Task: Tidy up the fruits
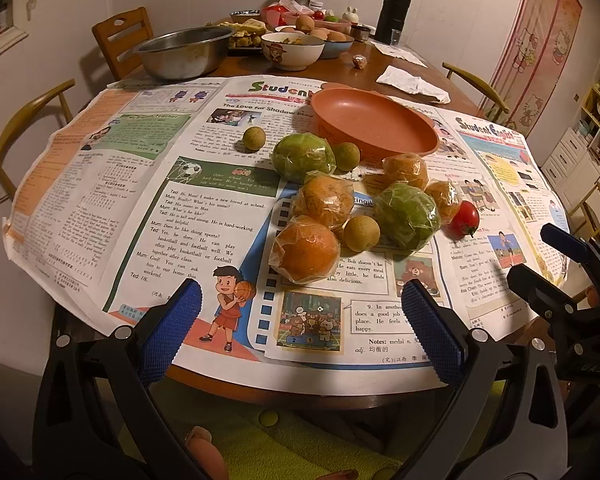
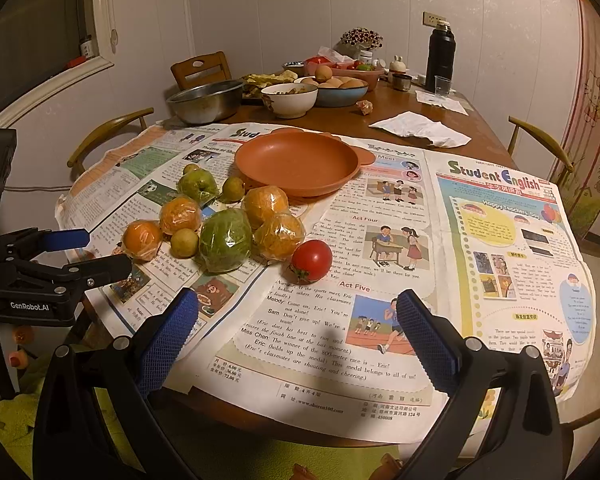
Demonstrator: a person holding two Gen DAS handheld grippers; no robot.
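Several fruits lie on newspaper in front of an empty orange plate [image 1: 374,124] [image 2: 298,162]. They include plastic-wrapped oranges [image 1: 306,250] [image 2: 142,240], two wrapped green fruits [image 1: 406,216] [image 2: 225,240], small round brownish fruits [image 1: 361,233] [image 2: 184,242] and a red tomato [image 1: 464,219] [image 2: 311,261]. My left gripper [image 1: 300,328] is open and empty at the near table edge, in front of the oranges. My right gripper [image 2: 298,332] is open and empty, just before the tomato. Each gripper shows at the side of the other's view: the right [image 1: 556,264], the left [image 2: 88,252].
Newspaper [image 2: 500,240] covers the near half of the wooden table. At the back stand a steel bowl [image 1: 184,52], food bowls [image 1: 292,50], eggs, a black thermos [image 2: 440,58], a glass and a crumpled napkin [image 2: 420,128]. Wooden chairs ring the table.
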